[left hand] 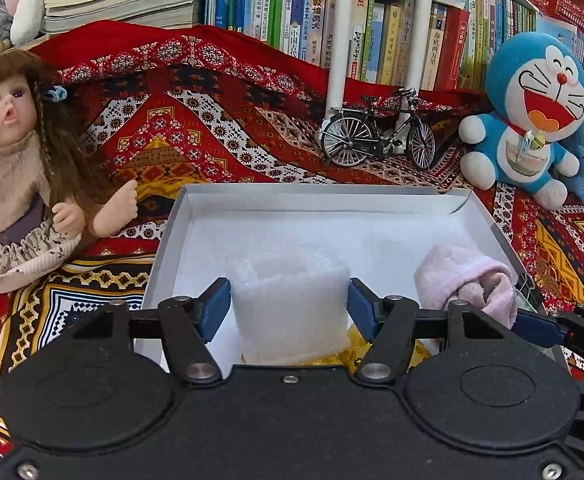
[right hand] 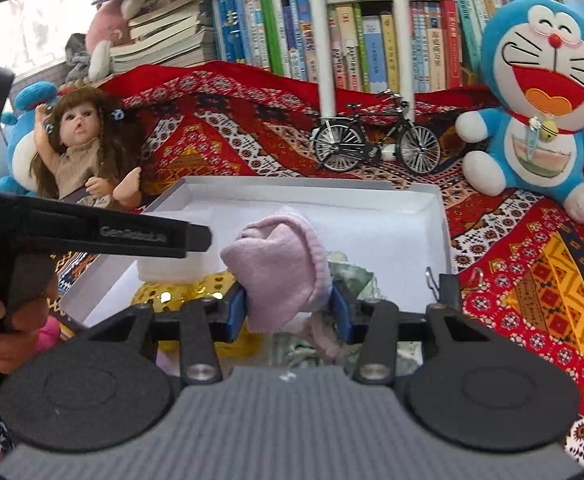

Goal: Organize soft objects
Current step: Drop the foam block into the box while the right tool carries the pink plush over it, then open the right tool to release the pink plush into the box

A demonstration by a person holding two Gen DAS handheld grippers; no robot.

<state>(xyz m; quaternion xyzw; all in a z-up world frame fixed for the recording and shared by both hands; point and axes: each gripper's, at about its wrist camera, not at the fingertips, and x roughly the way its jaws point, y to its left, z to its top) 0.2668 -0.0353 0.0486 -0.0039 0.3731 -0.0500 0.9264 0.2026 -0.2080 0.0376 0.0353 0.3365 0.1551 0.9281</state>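
Left gripper (left hand: 290, 309) clenching white fluffy cloth (left hand: 292, 304), right gripper (right hand: 290, 306) clenching pink knit sock (right hand: 280, 268), both hovering over white cardboard box's (left hand: 180, 232) near edge; early release risking spill outside.

Both tools (left hand: 290, 308) (right hand: 288, 306) clamped, angled downward

Left gripper (left hand: 290, 306) clamped on white fluffy cloth (left hand: 292, 300) over near edge of white box (left hand: 196, 216), pink fuzzy cloth (left hand: 467, 284) at box's near right corner, doll (left hand: 24, 152) off left edge, blue plush (left hand: 531, 120) beyond far right corner, toy bicycle (left hand: 377, 132) behind far edge, patterned red cloth (left hand: 212, 100) underneath.
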